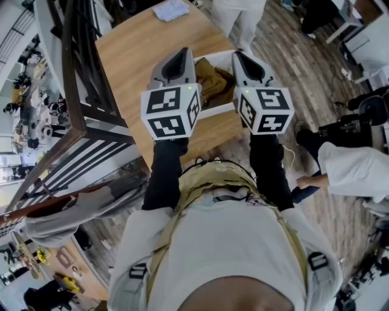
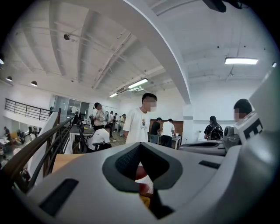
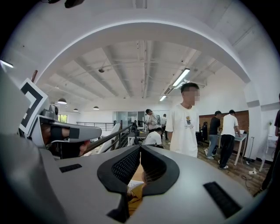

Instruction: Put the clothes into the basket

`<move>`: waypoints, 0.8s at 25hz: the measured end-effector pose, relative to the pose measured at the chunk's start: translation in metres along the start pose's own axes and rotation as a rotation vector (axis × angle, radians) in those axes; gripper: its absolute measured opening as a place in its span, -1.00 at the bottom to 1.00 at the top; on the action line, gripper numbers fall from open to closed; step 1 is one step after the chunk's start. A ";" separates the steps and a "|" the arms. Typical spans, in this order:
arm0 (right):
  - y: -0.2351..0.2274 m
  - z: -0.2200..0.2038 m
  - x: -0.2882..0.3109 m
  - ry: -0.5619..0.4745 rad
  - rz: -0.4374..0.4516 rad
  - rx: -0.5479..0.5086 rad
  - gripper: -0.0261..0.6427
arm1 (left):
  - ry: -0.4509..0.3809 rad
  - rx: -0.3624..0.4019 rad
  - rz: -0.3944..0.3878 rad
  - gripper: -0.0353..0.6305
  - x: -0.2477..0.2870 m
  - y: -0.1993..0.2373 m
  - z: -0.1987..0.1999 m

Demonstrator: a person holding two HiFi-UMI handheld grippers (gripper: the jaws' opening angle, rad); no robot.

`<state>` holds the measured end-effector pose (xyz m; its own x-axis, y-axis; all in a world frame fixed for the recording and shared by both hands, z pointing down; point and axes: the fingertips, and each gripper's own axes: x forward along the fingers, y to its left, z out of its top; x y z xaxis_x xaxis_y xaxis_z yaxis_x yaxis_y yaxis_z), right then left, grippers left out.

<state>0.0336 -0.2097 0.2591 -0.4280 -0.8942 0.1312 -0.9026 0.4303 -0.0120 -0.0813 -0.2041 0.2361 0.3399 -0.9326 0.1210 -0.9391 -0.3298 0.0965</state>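
Both grippers are out in front of me, centre of the frame, side by side over the near end of the wooden table (image 1: 137,51). My left gripper (image 1: 184,53) has its jaws pressed together with nothing in them. My right gripper (image 1: 238,56) has its jaws meeting at the tips too, empty. Between the two sits the white basket (image 1: 211,110), an olive-brown garment (image 1: 213,79) heaped inside. At the top of the frame a light blue cloth (image 1: 171,10) lies on the table, well apart from the basket
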 end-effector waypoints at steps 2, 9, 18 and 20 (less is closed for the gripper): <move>0.002 0.001 -0.002 -0.006 0.001 -0.001 -0.86 | 0.000 -0.001 0.003 -0.89 -0.002 0.001 0.000; 0.007 0.009 -0.005 -0.035 0.007 -0.001 -0.86 | -0.002 0.003 0.009 -0.89 -0.008 0.003 0.002; 0.019 0.012 -0.010 -0.048 0.022 -0.011 -0.86 | 0.003 -0.002 0.018 -0.89 -0.017 0.005 0.000; 0.020 0.012 -0.010 -0.052 0.023 -0.015 -0.86 | 0.008 -0.003 0.017 -0.89 -0.018 0.005 -0.003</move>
<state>0.0191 -0.1930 0.2458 -0.4510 -0.8890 0.0795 -0.8918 0.4525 0.0007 -0.0921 -0.1887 0.2376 0.3247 -0.9368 0.1304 -0.9445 -0.3138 0.0978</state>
